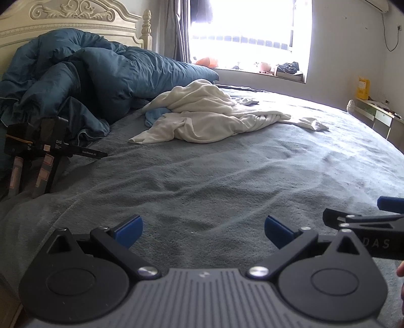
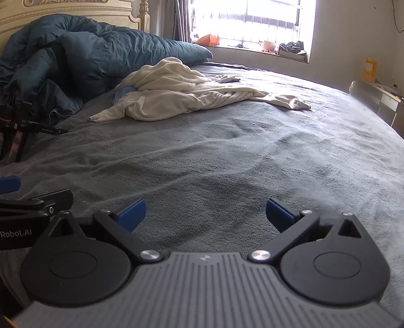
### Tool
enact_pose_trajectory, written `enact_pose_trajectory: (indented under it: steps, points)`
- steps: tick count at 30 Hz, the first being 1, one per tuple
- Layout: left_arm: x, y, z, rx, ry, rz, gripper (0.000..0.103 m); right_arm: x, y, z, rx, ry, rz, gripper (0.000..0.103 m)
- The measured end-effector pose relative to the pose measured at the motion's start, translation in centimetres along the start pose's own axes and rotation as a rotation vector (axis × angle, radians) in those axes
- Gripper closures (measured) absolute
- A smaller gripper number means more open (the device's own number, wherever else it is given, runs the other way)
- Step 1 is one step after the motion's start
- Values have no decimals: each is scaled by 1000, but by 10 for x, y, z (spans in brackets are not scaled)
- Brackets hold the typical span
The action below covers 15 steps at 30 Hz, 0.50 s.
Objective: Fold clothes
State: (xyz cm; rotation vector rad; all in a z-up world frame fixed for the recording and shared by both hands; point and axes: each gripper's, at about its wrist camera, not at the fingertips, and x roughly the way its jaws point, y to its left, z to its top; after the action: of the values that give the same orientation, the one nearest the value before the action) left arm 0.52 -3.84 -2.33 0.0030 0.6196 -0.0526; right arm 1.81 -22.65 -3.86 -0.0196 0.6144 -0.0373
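Both hand-held tools hang low over the near part of the wide bed, whose grey-blue textured bedspread (image 1: pixel 227 181) lies faintly rippled. The left black two-finger gripper with blue pads (image 1: pixel 203 230) has its jaws spread wide with nothing between them, only bare bedspread showing in the gap. The right black two-finger gripper with blue pads (image 2: pixel 205 213) stands the same way, fingers well apart and empty. The two tools sit side by side: in the left wrist view the right tool's flank shows at the right edge with the letters "DAS" on it, and a sliver of a person's hand (image 1: pixel 401 271) peeks in beside it; in the right wrist view the left tool's flank at the left edge reads "Robot.AI". The garment to be folded, a crumpled cream-white piece of clothing (image 1: pixel 209 113), lies well ahead of both grippers in the middle of the bed, bunched high at its left part and trailing a twisted strip out to the right, untouched. A rumpled dark teal quilt (image 1: pixel 83 83) is heaped behind it against the carved cream headboard (image 1: pixel 75 15). At the left edge of the bed stands a black stand-like device with tan legs (image 1: pixel 38 154), marked "DAS" with smaller lettering too fine to read. Beyond, a bright barred window (image 2: pixel 252 20) with a cluttered sill, and a yellow labelled box (image 1: pixel 363 88) whose print I cannot make out.
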Motion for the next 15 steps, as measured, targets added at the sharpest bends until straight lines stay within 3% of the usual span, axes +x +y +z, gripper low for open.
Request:
enact_pose_trajectory:
  steps: [15]
  points:
    - [0,0,7,5,1,1,0,2,-1,5,4,10,-4,1]
